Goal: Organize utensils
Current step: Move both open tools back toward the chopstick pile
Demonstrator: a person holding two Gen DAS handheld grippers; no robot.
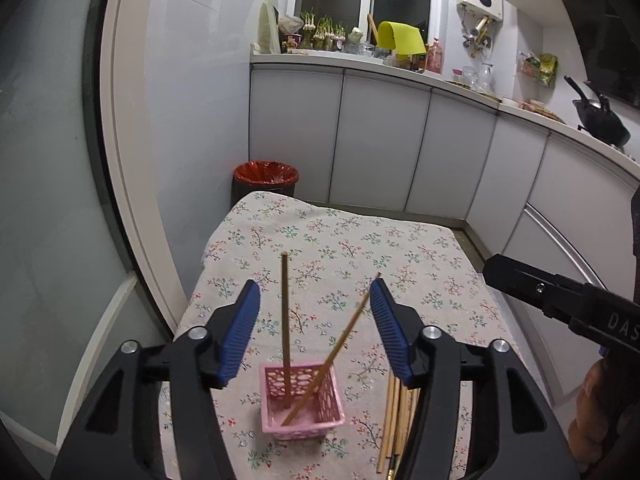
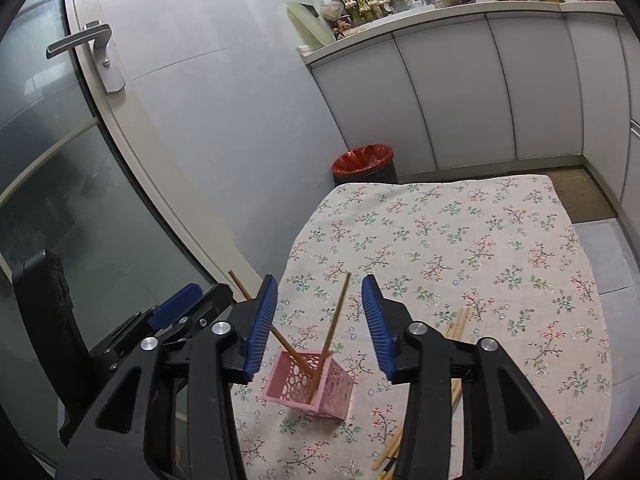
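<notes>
Both hand-held grippers, left [image 1: 315, 322] and right [image 2: 320, 320], hang open, empty, above the basket [image 1: 302, 400]; chopsticks [image 1: 394, 420] look light, stiff, slippery: pinch mid-shaft

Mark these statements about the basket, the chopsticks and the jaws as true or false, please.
1. Two chopsticks stand in the pink basket. True.
2. The left gripper is closed on a chopstick. False: its jaws are open and press on nothing.
3. More chopsticks lie in a loose pile on the flowered cloth beside the basket. True.
4. The basket lies tipped on its side. False: it stands upright.
5. The right gripper is open. True.
</notes>
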